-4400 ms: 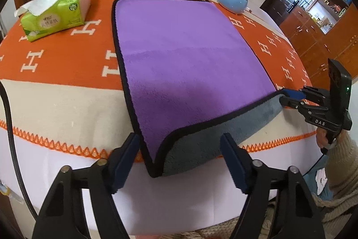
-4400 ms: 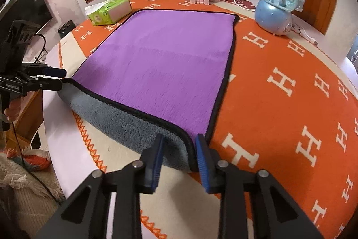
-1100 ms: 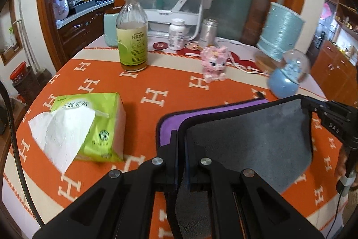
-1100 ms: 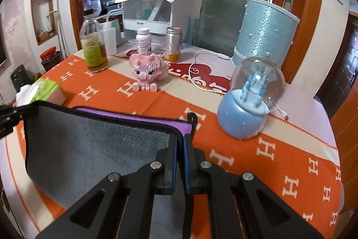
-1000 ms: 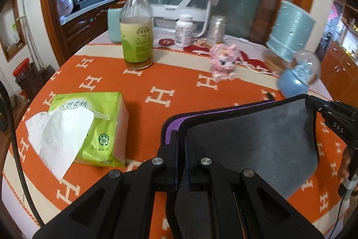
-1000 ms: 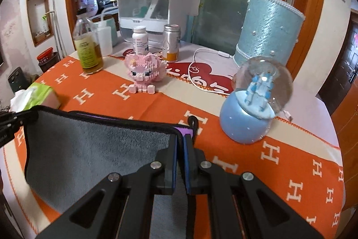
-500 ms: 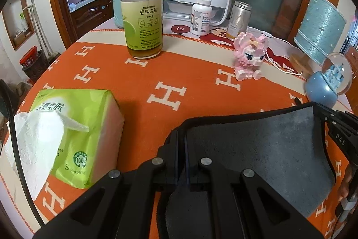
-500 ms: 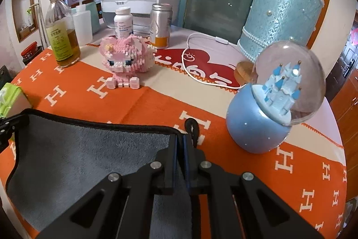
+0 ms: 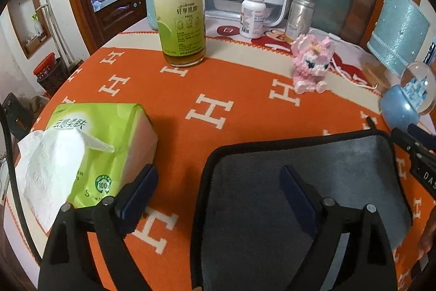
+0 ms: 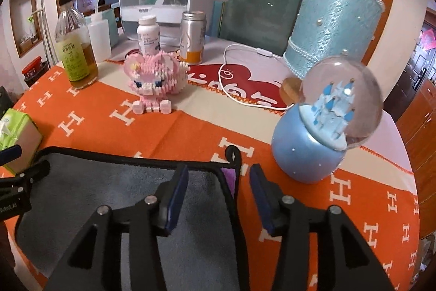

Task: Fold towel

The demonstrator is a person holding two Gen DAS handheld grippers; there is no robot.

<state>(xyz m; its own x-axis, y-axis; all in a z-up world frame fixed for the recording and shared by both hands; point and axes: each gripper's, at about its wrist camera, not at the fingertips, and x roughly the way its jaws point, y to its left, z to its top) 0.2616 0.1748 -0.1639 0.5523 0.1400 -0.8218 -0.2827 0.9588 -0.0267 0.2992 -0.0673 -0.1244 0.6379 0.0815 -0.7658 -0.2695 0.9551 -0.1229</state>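
The towel [image 9: 340, 179] lies folded in half on the orange tablecloth [image 9: 207, 83], grey side up with a black border. A sliver of its purple side [image 10: 229, 175] shows at the far right corner. My left gripper [image 9: 218, 187] is open and straddles the towel's far left corner without holding it. My right gripper [image 10: 218, 180] is open over the far right corner, by the black hanging loop [image 10: 234, 152]. Each gripper shows at the edge of the other's view.
A green tissue pack [image 9: 90, 149] sits just left of the left gripper. A glass bottle [image 9: 179, 10], a pink brick toy [image 10: 152, 81], a blue snow globe [image 10: 327, 122], jars and a white cable stand beyond the towel.
Both grippers carried the near edge over to the far edge, lowered it, and have now opened and let go. The towel rests flat, folded in half.
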